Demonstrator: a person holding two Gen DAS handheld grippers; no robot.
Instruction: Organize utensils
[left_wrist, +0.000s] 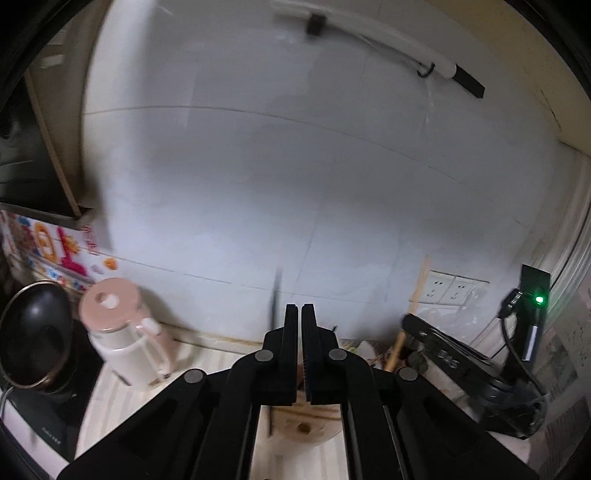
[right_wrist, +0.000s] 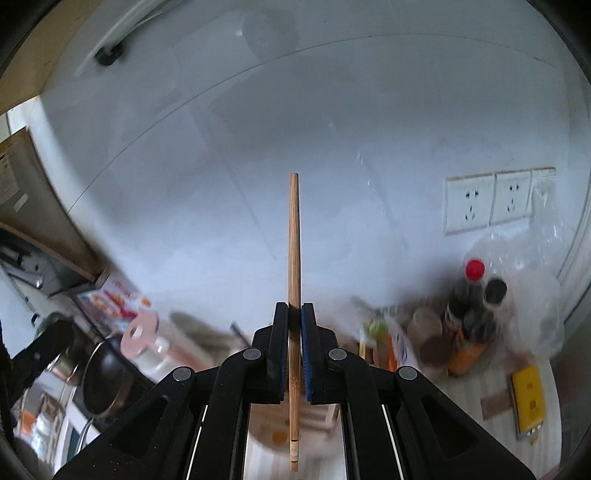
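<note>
Here the right gripper (right_wrist: 294, 314) has its jaws pinched on a wooden chopstick (right_wrist: 294, 258), which stands nearly upright between the blue pads (right_wrist: 306, 354); its thin end rises well above the fingertips against the white tiled wall (right_wrist: 332, 166) and its banded thick end hangs below the jaws over the striped counter (right_wrist: 480, 380). The left gripper (left_wrist: 300, 314) is pressed together as well, and a thin dark stick (left_wrist: 275, 306), too blurred to name with any certainty, runs up just left of its fingers; whether the pads grip it cannot be told. Under both grippers sits a round wooden holder (left_wrist: 303, 424) on the counter, partly hidden by the jaws. Toward the counter's left end stand a pink and white kettle (left_wrist: 125, 332) and, beside it, a black pan (left_wrist: 35, 336) on a dark cooktop. From the left wrist view the right gripper shows at the counter's right side with a green light (left_wrist: 540, 299) lit, the wooden chopstick slanting up from it past the wall sockets (left_wrist: 448, 291). In the right wrist view, dark bottles (right_wrist: 472, 306), one with a red cap, stand in clear plastic at the counter's back right corner below the sockets, and a yellow packet (right_wrist: 528, 398) lies near the right edge.
</note>
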